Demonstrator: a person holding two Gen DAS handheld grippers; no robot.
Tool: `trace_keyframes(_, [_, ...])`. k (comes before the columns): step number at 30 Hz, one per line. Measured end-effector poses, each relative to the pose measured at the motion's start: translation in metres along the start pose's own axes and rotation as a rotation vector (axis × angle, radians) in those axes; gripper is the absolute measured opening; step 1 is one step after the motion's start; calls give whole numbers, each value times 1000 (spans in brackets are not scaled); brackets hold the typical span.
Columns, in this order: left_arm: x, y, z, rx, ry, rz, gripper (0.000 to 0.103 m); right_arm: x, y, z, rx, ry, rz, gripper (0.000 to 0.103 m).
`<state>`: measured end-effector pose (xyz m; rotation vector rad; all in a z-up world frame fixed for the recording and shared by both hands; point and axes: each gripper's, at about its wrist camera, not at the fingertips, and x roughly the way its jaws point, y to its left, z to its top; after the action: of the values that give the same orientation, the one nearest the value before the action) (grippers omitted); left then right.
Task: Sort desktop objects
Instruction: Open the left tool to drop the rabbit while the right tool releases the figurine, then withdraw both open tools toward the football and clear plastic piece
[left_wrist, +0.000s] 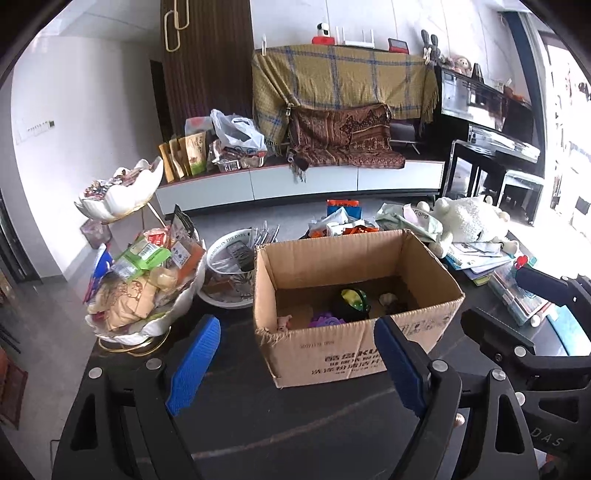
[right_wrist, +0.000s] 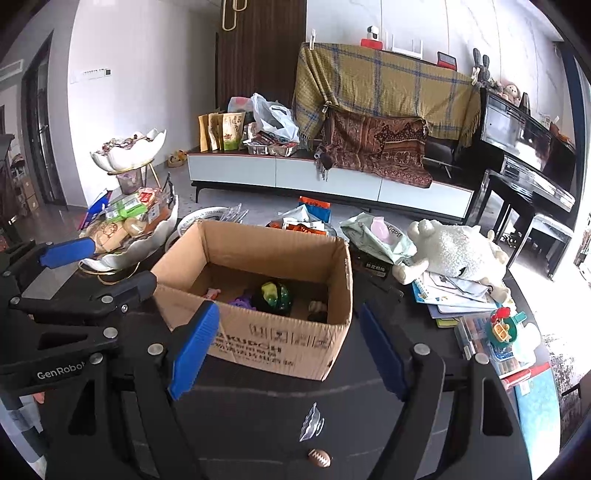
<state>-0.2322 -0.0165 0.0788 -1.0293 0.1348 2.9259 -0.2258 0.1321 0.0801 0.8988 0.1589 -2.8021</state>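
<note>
A plaid blanket (left_wrist: 340, 81) drapes the unit behind, over a patterned throw (left_wrist: 343, 140) (fringed). A black piano (right_wrist: 528, 147) stands right; 1 white plastic bag (left_wrist: 236, 133) sits on the low cabinet (left_wrist: 303, 181).

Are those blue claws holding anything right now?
No. The left claw and right claw both stand open with nothing between them, in front of the cardboard box.

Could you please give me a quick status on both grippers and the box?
Left gripper and right gripper open, empty. Brown cardboard box upright, toys inside. Small brown football toy loose on table.
</note>
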Motion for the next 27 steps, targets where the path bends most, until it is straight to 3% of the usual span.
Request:
trace_keyframes(17, [-51,2,-24,-13,-19,49,83,-50,20,-17,-20,-27,-3,77])
trace_keyframes(27, [-77,2,-36,-23,-19,38,83,-74,18,-28,8,-52,-13,94])
